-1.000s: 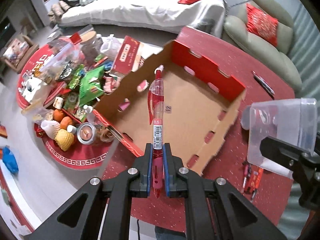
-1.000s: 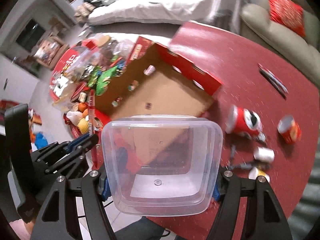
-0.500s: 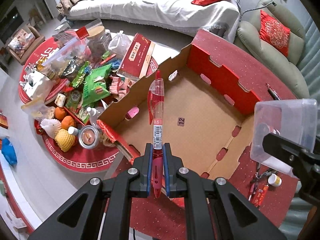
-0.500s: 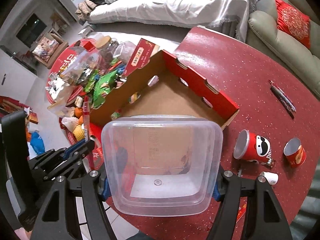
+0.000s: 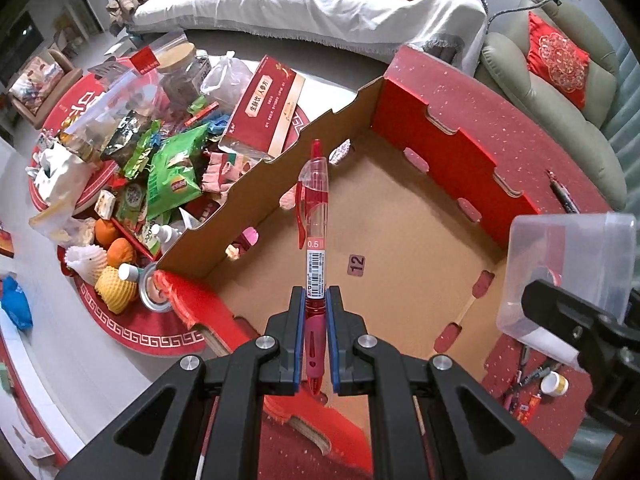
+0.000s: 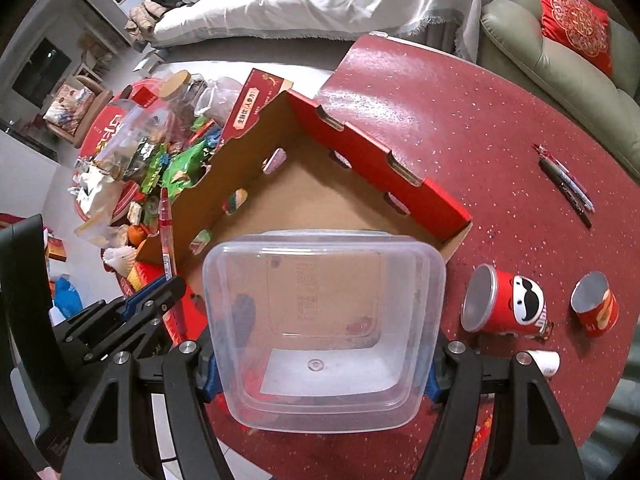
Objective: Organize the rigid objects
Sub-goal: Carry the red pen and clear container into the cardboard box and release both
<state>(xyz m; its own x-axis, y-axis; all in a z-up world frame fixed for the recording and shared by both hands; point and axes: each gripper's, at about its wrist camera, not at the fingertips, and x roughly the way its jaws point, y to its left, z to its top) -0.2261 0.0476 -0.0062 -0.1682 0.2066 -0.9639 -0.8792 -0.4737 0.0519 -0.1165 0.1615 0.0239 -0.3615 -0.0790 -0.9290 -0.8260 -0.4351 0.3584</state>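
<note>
We have our left gripper (image 5: 313, 334) clamped tight on the rubber grip end of a red pen (image 5: 313, 236), its clip end pointing down over the open cardboard box (image 5: 404, 240) at the table's left edge. Our right gripper (image 6: 320, 364) holds its jaws wide around a clear plastic container (image 6: 324, 320), pressing on opposite side walls, above the box's near corner. The pen looks light, stiff and slick, best held by the rubber. The container seems light and springy; its walls may flex, so we squeeze gently.
</note>
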